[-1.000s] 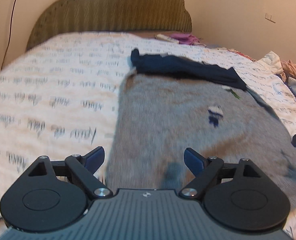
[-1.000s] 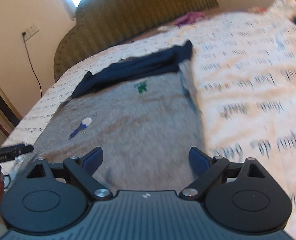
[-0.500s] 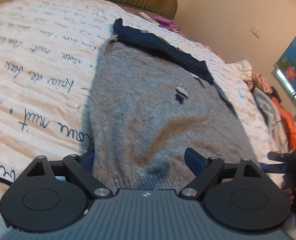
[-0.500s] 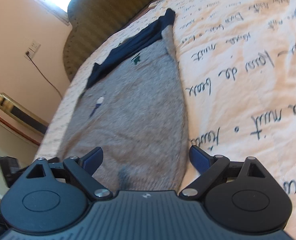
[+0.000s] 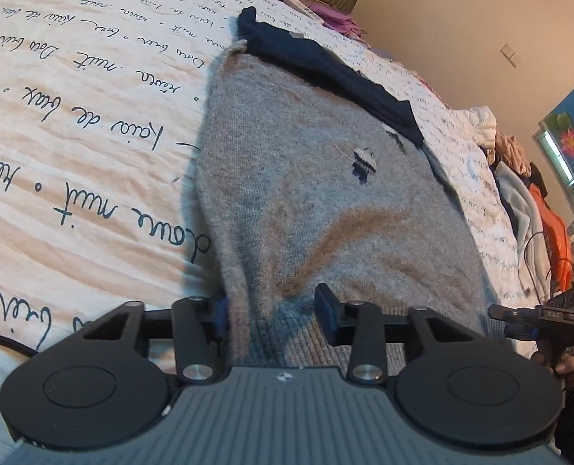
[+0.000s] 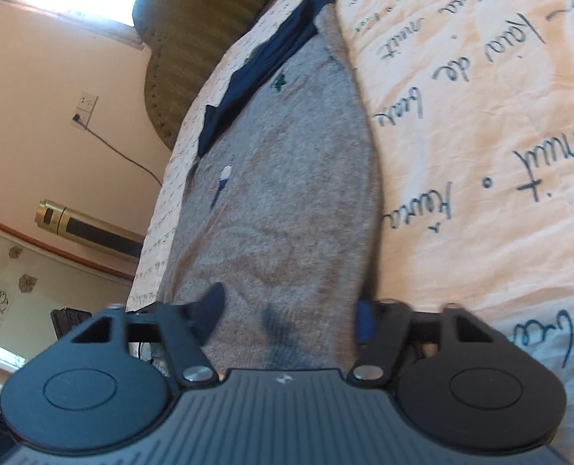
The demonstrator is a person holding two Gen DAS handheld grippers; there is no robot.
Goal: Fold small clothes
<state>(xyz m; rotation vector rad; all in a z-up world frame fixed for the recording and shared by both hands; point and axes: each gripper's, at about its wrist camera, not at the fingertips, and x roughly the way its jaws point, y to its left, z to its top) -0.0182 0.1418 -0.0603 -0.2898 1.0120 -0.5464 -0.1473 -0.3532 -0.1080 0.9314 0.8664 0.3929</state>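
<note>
A small grey sweater (image 5: 325, 201) lies flat on the bed (image 5: 73, 124). A dark blue piece of clothing (image 5: 325, 66) lies across its far end. The sweater's near edge is right by both grippers.

The left gripper (image 5: 271, 310) has just been closing its fingers. They now pinch the near left corner of the sweater, and the knit bunches up between them. The right gripper (image 6: 287, 317) has just been closing too. Its fingers squeeze the near right corner, with grey cloth filling the gap.

I think the step now is to get a good hold on both near corners, ready to fold the sweater over. To do it well, both grips should be snug, so the soft knit does not slip out. Both corners should go up together and stay level, so the fold comes out straight. The dark blue piece touches the far end, so the lift should be slow, or it could get dragged along.

The bed cover has curly writing all over it. I can read "nuit" and "de" on it. The other words are too loopy to read for sure. The sweater has a little blue and white picture (image 5: 364, 161) sewn on it. I see no brand name.
</note>
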